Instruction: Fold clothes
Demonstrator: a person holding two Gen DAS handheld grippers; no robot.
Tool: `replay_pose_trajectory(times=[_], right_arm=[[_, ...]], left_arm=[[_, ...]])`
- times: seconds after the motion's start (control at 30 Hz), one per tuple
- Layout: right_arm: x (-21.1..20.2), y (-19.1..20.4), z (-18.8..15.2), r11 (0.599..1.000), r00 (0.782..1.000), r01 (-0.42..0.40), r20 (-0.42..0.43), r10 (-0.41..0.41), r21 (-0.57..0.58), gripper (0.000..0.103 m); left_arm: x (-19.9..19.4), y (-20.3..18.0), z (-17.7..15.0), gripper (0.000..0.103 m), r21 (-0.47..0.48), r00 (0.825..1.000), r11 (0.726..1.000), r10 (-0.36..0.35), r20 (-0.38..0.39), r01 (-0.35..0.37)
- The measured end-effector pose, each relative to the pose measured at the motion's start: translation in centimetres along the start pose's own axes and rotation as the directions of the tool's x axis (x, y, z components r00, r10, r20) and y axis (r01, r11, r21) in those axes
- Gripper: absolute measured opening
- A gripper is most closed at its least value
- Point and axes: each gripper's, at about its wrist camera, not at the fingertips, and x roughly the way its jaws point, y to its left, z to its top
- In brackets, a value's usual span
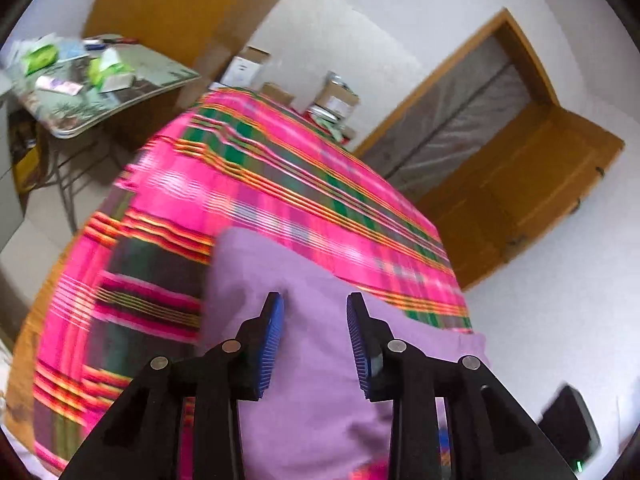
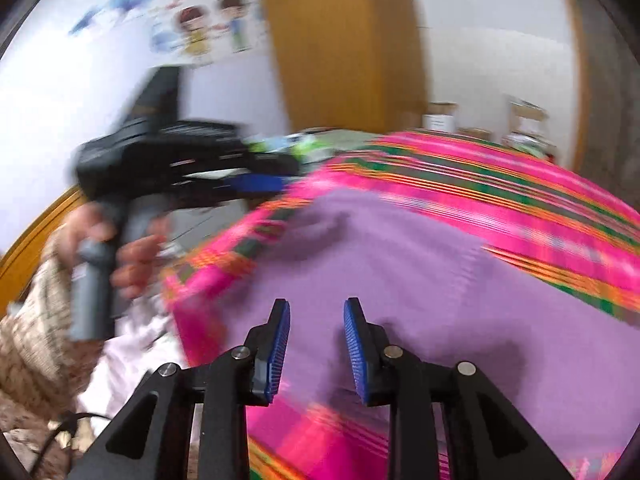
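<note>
A: Purple, soft and matte: the garment (image 1: pixel 312 380) fills the lower middle of the left wrist view, lying flat on a pink plaid sheet (image 1: pixel 280 184) with green and orange stripes.

B: And the left gripper (image 1: pixel 315 344)?

A: Its ribbed blue pads (image 1: pixel 272 344) stand apart over the purple cloth, with nothing between them. In the upper left sits a cluttered table (image 1: pixel 160 80) with a shiny patterned top; green packets (image 1: pixel 40 56) lie on it. Cardboard boxes (image 1: pixel 336 100) stand behind the sheet at centre top, and a wooden door (image 1: pixel 520 200) is at the right.

B: The right wrist view?

A: Blurred. The same garment (image 2: pixel 400 264) spreads across the centre on the sheet (image 2: pixel 500 172), wrinkled toward its upper left corner. The right gripper (image 2: pixel 317 344) hangs above it, jaws apart, empty. At the left, a hand (image 2: pixel 132 260) in a knitted beige sleeve (image 2: pixel 32 320) holds the grey handle of the other gripper (image 2: pixel 256 182), black and boxy, which covers part of the table behind. Whether its jaws are apart I cannot tell from here. A cartoon poster (image 2: pixel 208 28) hangs on the wall, upper left.
</note>
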Motion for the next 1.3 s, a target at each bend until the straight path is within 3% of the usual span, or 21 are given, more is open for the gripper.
replay_pose_trajectory(times=[0.2, 0.5, 0.77, 0.97, 1.07, 1.13, 1.3], right_arm=[[-2.1, -7.1, -1.7, 0.966, 0.979, 0.206, -0.026, -0.204, 0.154, 0.029], [-5.5, -16.1, -5.9, 0.845, 0.900, 0.435, -0.131, -0.415, 0.311, 0.029], [-13.7, -25.2, -9.1, 0.665, 0.808, 0.558, -0.143, -0.571, 0.496, 0.029], [-18.6, -31.8, -11.9, 0.513, 0.747, 0.585, -0.170, -0.643, 0.628, 0.029], [-19.6, -34.4, -12.9, 0.476, 0.762, 0.545, -0.171, -0.624, 0.691, 0.029], [-19.6, -35.7, -13.2, 0.484, 0.792, 0.502, -0.156, -0.591, 0.717, 0.029], [-18.5, -37.3, -12.8, 0.524, 0.836, 0.455, -0.143, -0.530, 0.720, 0.029]], left_arm=[[3.2, -4.8, -2.7, 0.033, 0.118, 0.995, 0.992, -0.028, -0.093, 0.039], [8.8, -12.4, -7.8, 0.033, 0.293, 0.960, 0.945, -0.064, -0.273, 0.146], [14.6, -17.8, -12.1, 0.033, 0.386, 0.911, 0.894, -0.054, -0.408, 0.226], [18.0, -20.3, -14.5, 0.033, 0.423, 0.882, 0.869, -0.031, -0.471, 0.256], [18.6, -20.8, -15.2, 0.033, 0.429, 0.880, 0.864, -0.033, -0.475, 0.264], [18.9, -21.0, -15.2, 0.033, 0.426, 0.880, 0.865, -0.037, -0.473, 0.266], [19.5, -21.2, -15.1, 0.033, 0.416, 0.882, 0.869, -0.048, -0.468, 0.269]])
